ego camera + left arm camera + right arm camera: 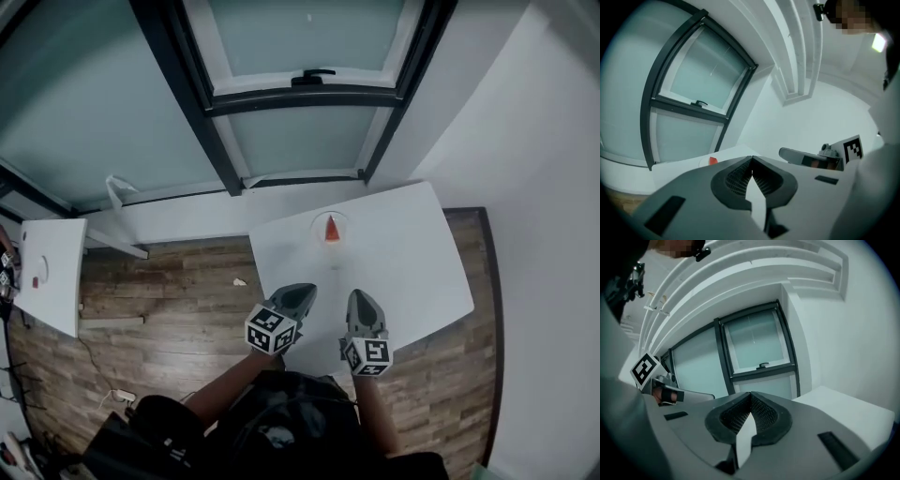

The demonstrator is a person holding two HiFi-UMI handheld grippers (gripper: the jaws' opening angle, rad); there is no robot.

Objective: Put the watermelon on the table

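A small red watermelon slice (pixel 332 229) stands on a round pale dish (pixel 317 221) near the far edge of the white table (pixel 412 253). It also shows as a red spot, the watermelon slice (pixel 713 161), in the left gripper view. My left gripper (pixel 302 296) and my right gripper (pixel 361 302) hover side by side over the table's near edge, well short of the slice. Both are shut with nothing between the jaws, as the left gripper (pixel 752 161) and the right gripper (pixel 751 397) show in their own views.
A dark-framed window (pixel 309 89) rises behind the table, and a white wall (pixel 544 187) runs along the right. A second white table (pixel 52 272) stands at the left over the wooden floor (pixel 178 291). Cables and a socket strip (pixel 122 396) lie at the lower left.
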